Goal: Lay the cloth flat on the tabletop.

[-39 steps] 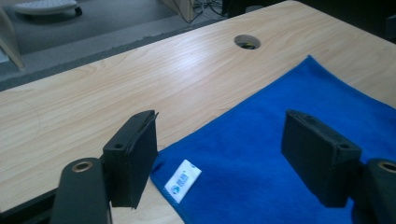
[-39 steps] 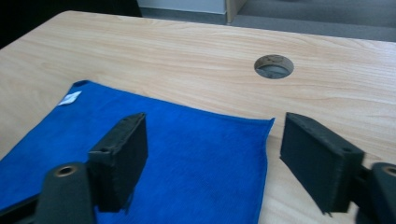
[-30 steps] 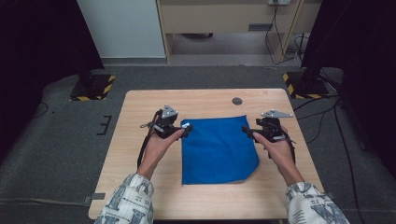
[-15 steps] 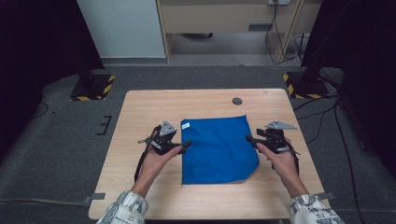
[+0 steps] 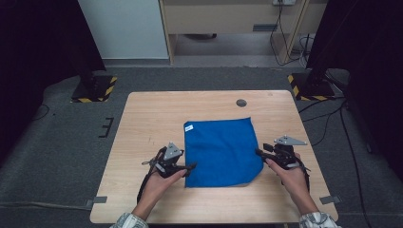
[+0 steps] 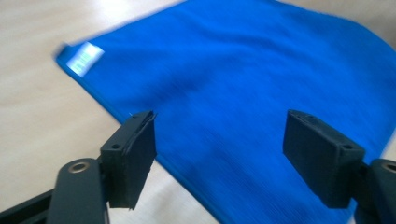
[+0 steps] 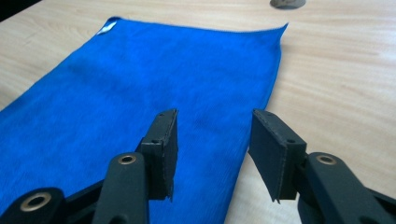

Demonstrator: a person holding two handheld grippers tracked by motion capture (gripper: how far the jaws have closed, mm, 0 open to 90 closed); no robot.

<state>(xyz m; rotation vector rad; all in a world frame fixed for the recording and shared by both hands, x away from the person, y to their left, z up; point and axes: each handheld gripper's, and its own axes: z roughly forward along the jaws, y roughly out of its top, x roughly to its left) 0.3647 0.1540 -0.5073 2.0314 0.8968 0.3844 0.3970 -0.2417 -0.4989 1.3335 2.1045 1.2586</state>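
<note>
A blue cloth (image 5: 221, 151) lies flat on the wooden table (image 5: 152, 118), with a white label (image 5: 188, 127) at its far left corner. My left gripper (image 5: 189, 167) is low at the cloth's near left corner, and the cloth's edge (image 6: 140, 109) runs under its open jaws (image 6: 222, 121). My right gripper (image 5: 259, 153) is at the cloth's right edge, near its front corner. That edge (image 7: 273, 81) passes between its open jaws (image 7: 215, 116). Both pairs of jaws have just been closing, with cloth beneath the gap and no pad pressing on it.
A small dark round hole (image 5: 241, 102) sits in the table beyond the cloth. Black stands with yellow-and-black striped bases (image 5: 95, 89) stand on the floor at both far corners. Cables trail on the floor at the right (image 5: 332, 118).
Both hands have come back along the cloth's sides toward the near edge of the table and dropped lower. The right jaws look narrower than before.
</note>
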